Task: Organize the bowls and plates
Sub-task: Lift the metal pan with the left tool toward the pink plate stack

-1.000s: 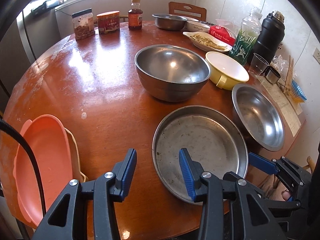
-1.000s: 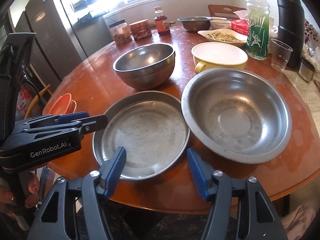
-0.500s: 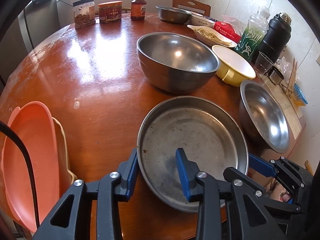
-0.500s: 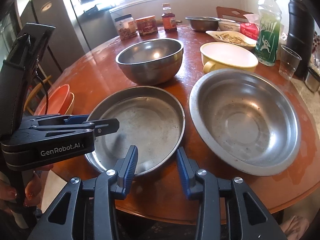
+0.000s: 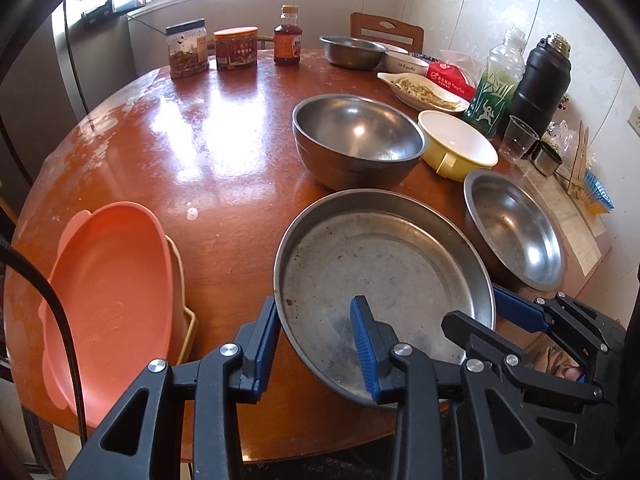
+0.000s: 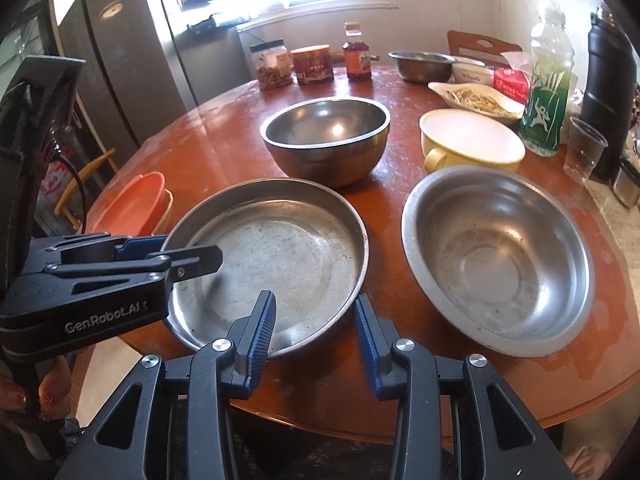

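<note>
A flat steel plate point(image 5: 384, 276) point(image 6: 276, 252) lies at the near edge of the round wooden table point(image 5: 200, 152). My left gripper point(image 5: 316, 340) straddles its near left rim, one finger inside and one outside, still open. My right gripper point(image 6: 314, 328) straddles its near right rim the same way, open. A wide steel bowl point(image 6: 496, 256) point(image 5: 516, 228) sits to the plate's right. A deep steel bowl point(image 5: 356, 140) point(image 6: 326, 136) and a yellow bowl point(image 5: 458, 144) point(image 6: 472, 140) stand behind. Stacked orange plates point(image 5: 108, 300) point(image 6: 132, 204) lie at the left edge.
At the back stand jars point(image 5: 188, 48), a sauce bottle point(image 5: 287, 36), a small steel bowl point(image 5: 352, 52) and a dish of food point(image 5: 424, 88). A green bottle point(image 5: 496, 84), a black flask point(image 5: 540, 80) and a plastic cup point(image 5: 518, 140) stand at the right.
Both grippers moved forward onto the flat plate's near rim and narrowed their fingers around it. The plate's near edge looks slightly lifted and tilted.
</note>
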Demonstrator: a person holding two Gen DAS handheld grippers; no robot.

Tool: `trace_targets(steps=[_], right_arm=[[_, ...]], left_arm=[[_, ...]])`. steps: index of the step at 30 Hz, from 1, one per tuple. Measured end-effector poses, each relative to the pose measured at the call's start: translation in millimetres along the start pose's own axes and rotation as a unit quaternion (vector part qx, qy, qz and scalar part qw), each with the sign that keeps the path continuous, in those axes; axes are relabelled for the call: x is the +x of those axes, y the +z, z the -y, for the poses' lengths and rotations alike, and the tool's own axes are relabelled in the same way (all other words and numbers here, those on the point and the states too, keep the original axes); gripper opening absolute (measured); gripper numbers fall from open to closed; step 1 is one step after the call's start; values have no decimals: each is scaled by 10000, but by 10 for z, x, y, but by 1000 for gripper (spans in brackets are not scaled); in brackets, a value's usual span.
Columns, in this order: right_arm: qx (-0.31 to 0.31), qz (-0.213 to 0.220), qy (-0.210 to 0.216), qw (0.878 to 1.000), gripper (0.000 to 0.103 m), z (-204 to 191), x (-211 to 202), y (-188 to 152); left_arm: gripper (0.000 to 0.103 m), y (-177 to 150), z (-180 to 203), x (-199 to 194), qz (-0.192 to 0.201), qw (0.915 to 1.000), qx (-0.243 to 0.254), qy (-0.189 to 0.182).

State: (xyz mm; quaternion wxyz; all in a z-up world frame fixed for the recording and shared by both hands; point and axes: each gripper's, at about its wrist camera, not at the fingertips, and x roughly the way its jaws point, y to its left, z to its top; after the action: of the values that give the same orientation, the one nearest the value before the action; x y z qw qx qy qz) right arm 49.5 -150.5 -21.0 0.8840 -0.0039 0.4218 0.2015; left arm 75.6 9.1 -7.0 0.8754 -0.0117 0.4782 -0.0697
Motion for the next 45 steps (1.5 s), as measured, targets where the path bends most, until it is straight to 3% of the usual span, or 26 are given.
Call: trace_targets(steps=[23,45], right_arm=[[-640,352,487,9961,42,-566,-124,288],[-1097,329,753,9906,42,-1126,81,509]], left_arm=[[36,-71,-487,-628,617,9954,-586,443],[36,-154,-1028,-819,770,9892,-1033,703]])
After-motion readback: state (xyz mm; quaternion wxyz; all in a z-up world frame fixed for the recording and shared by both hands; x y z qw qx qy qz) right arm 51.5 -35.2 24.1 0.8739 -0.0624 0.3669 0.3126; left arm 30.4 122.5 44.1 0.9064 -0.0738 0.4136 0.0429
